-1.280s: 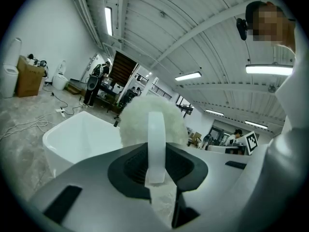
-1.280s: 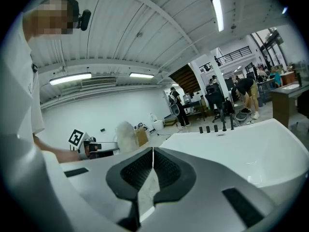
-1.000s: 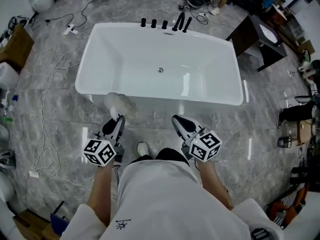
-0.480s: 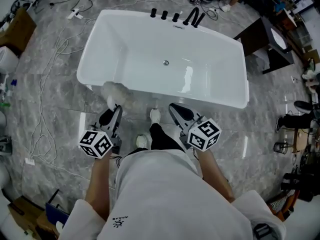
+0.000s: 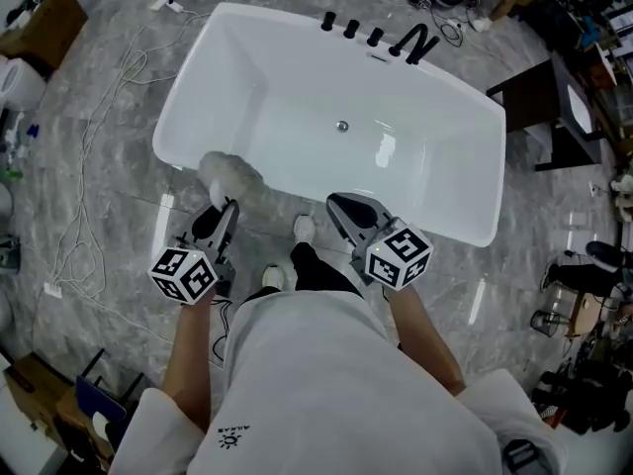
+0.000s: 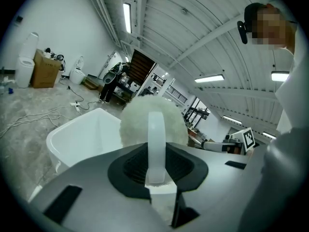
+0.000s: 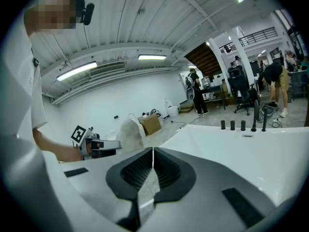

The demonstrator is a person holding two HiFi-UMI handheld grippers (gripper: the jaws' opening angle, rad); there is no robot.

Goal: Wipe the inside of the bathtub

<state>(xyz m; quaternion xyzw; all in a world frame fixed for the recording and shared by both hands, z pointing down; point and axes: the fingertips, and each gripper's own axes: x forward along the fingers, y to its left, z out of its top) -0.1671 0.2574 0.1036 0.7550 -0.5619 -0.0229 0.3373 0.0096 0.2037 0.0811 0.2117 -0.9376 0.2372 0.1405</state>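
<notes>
The white bathtub (image 5: 297, 57) stands lengthwise across the head view, its drain (image 5: 342, 126) in the middle of the floor. My left gripper (image 5: 226, 209) is shut on the white handle (image 6: 156, 144) of a fluffy white wiping pad (image 5: 226, 176). The pad hangs over the tub's near rim at its left end. In the left gripper view the pad (image 6: 153, 117) fills the space beyond the jaws, with the tub (image 6: 84, 134) behind it. My right gripper (image 5: 338, 204) is shut with nothing in it, close to the near rim. It faces the tub (image 7: 241, 149).
Black tap fittings (image 5: 376, 36) line the tub's far rim. Cables (image 5: 94, 186) trail over the grey marble floor at the left. A dark cabinet (image 5: 554, 97) stands at the right. The person's shoes (image 5: 305, 228) are just short of the tub. Boxes (image 5: 45, 18) sit at far left.
The person has stepped closer to the tub. Both grippers have moved forward toward the near rim, and the pad now overlaps that rim. Neither grip has changed.
</notes>
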